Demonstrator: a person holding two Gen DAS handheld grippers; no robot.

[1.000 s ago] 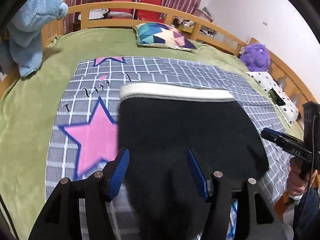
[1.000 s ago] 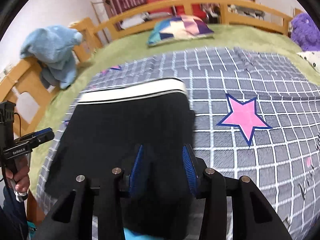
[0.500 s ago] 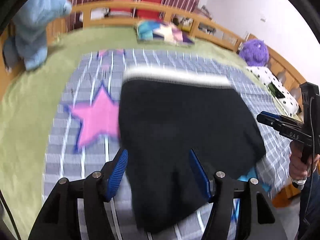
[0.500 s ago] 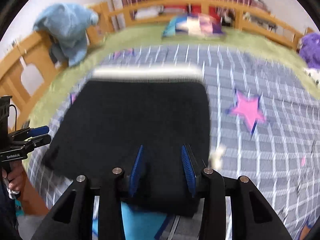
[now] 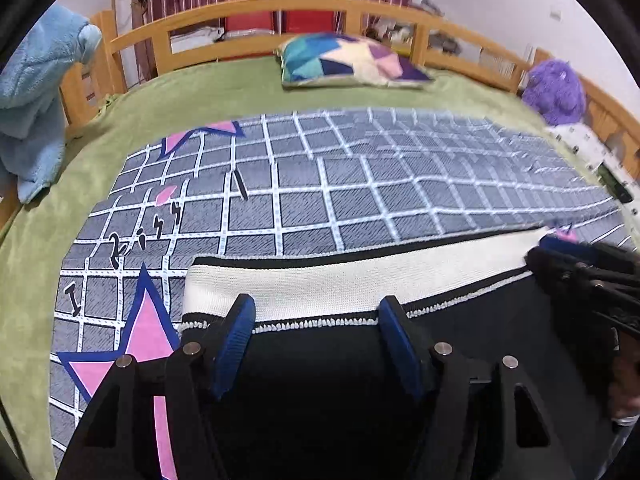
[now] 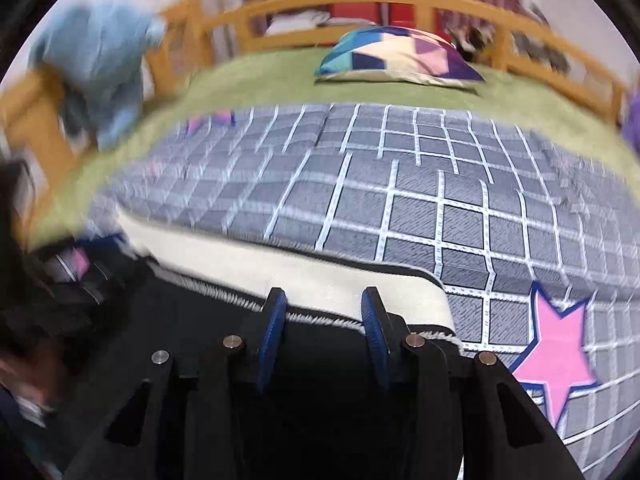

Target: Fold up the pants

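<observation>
Here the black pants [image 5: 360, 380] lie flat on the grey checked blanket [image 5: 360, 184] that covers the bed [image 5: 240, 88], with the white waistband [image 5: 344, 284] on the edge farthest from both cameras.

Left tongs [image 5: 316, 320]: the two blue pads stand apart over the left portion of the waistband. The gap between them shows waistband and black cloth. The jaws have just been opening. The pads do not appear to pinch any cloth.

Right tongs [image 6: 324, 316]: the blue pads stand at a narrower gap over the right end of the waistband, near its corner. Black cloth fills the space below the pads. Whether the pads grip the cloth cannot be told; the view is blurred.

In the left wrist view, the right tongs also appear at the right edge, over the far end of the waistband.

Surroundings: a patterned pillow [image 5: 352, 62] rests near the wooden headboard rail [image 5: 280, 4]. A pink star [image 6: 556, 352] is printed on the blanket beside the pants.
</observation>
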